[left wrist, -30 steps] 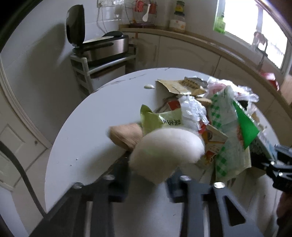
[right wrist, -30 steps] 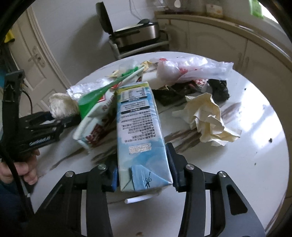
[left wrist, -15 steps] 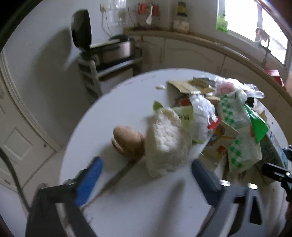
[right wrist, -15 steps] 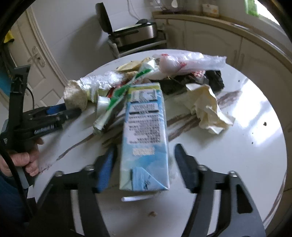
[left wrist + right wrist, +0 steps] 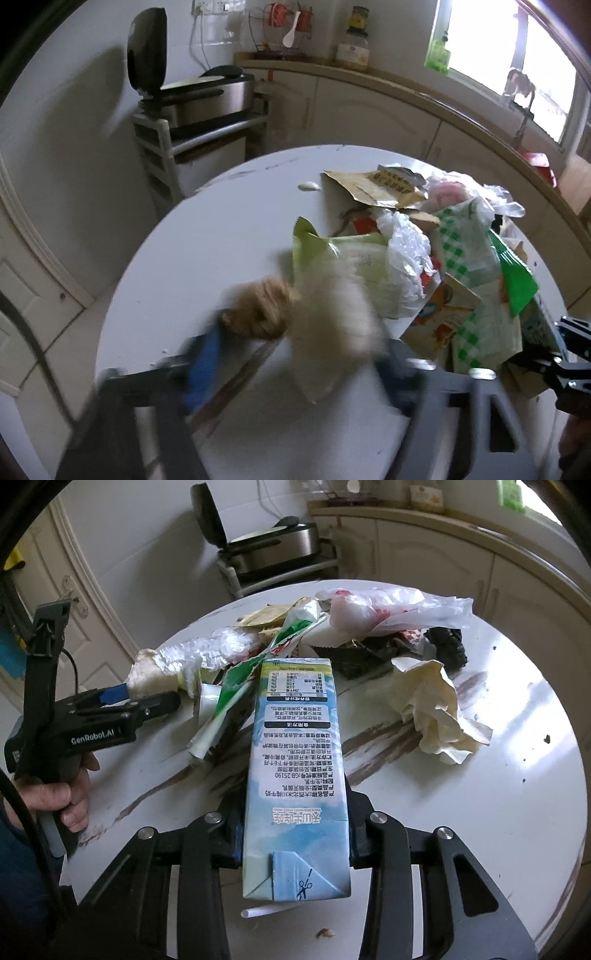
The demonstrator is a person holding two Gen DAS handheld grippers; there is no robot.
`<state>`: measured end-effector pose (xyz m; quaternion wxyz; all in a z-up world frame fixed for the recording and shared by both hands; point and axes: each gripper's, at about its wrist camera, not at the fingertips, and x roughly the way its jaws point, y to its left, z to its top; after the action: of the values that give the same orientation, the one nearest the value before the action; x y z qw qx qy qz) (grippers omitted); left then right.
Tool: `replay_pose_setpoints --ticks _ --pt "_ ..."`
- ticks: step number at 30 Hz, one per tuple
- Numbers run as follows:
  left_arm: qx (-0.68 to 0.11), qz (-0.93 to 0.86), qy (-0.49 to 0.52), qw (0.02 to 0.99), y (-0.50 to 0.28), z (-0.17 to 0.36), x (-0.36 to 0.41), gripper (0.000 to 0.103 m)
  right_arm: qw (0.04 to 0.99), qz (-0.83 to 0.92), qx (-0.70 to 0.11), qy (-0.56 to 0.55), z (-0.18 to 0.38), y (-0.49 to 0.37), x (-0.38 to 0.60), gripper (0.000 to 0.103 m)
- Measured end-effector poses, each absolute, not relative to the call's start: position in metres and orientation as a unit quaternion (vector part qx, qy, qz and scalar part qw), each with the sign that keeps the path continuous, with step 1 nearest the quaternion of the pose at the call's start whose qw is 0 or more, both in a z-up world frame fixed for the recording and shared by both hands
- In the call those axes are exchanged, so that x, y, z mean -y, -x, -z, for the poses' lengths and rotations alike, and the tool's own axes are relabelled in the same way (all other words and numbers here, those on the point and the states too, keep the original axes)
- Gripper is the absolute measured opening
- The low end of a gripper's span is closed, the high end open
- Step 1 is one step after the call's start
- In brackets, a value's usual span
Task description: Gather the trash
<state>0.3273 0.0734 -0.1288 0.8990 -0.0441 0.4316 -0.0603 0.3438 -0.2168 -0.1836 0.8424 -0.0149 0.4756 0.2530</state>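
Note:
A pile of trash covers the round white table [image 5: 229,229]. My left gripper [image 5: 299,354] is blurred and its jaws are closing around a white spongy lump [image 5: 336,317]. A gap still shows on the lump's left side, where a brown lump [image 5: 258,314] lies by the blue pad. My right gripper [image 5: 293,827] holds a blue-and-white milk carton [image 5: 295,738] lying lengthwise. Its jaws are closing and both pads press the carton's sides. In the right wrist view the left gripper [image 5: 147,701] sits at the pile's left end by the white lump [image 5: 147,672].
The pile includes a green snack wrapper [image 5: 332,254], a clear plastic bag [image 5: 388,609], crumpled paper [image 5: 439,709] and black scraps [image 5: 447,646]. A white straw [image 5: 258,912] lies under the carton. A rack with an open-lid appliance [image 5: 199,99] stands beyond the table, by cabinets.
Both grippers opened wide half a second ago and have closed in again. The white lump dropped to the table beside the brown lump. The carton slid forward toward the pile.

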Motion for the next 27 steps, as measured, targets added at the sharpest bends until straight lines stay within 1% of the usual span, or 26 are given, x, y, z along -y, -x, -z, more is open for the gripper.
replay_pose_setpoints --ticks 1,2,9,12,13,14,15,16,17,20,27 --pt "-0.431 0.065 0.046 0.899 -0.327 0.128 -0.073 0.018 0.842 -0.254 -0.475 0.013 0.184 -0.343 0.217 0.035" --pt "-0.434 0.07 0.051 0.897 -0.326 0.129 -0.074 0.014 0.843 -0.254 -0.475 0.012 0.184 -0.342 0.219 0.035" --pt "-0.434 0.077 0.05 0.896 -0.322 0.129 -0.072 0.014 0.845 -0.252 -0.471 -0.005 0.184 -0.335 0.231 0.035" --pt "-0.433 0.066 0.038 0.898 -0.319 0.129 -0.068 0.021 0.845 -0.249 -0.473 -0.009 0.184 -0.332 0.237 0.035" --pt "-0.434 0.067 0.032 0.898 -0.317 0.128 -0.065 0.03 0.845 -0.249 -0.473 -0.011 0.184 -0.332 0.238 0.035" --pt "-0.435 0.068 0.027 0.897 -0.315 0.128 -0.063 0.051 0.845 -0.248 -0.473 -0.011 0.184 -0.331 0.239 0.035" --pt "-0.436 0.058 0.018 0.898 -0.311 0.128 -0.062 0.063 0.845 -0.247 -0.474 -0.01 0.183 -0.332 0.239 0.035" --pt "-0.435 0.046 0.01 0.899 -0.307 0.127 -0.06 0.089 0.845 -0.247 -0.474 -0.01 0.183 -0.331 0.239 0.035" --pt "-0.43 0.041 0.006 0.902 -0.301 0.126 -0.06 0.095 0.845 -0.247 -0.474 -0.01 0.183 -0.331 0.239 0.035" --pt "-0.421 0.061 0.008 0.905 -0.286 0.121 -0.056 0.098 0.845 -0.248 -0.474 -0.012 0.183 -0.331 0.238 0.036" --pt "-0.412 0.079 -0.015 0.908 -0.261 0.108 -0.048 0.098 0.845 -0.248 -0.472 -0.016 0.185 -0.333 0.239 0.036"
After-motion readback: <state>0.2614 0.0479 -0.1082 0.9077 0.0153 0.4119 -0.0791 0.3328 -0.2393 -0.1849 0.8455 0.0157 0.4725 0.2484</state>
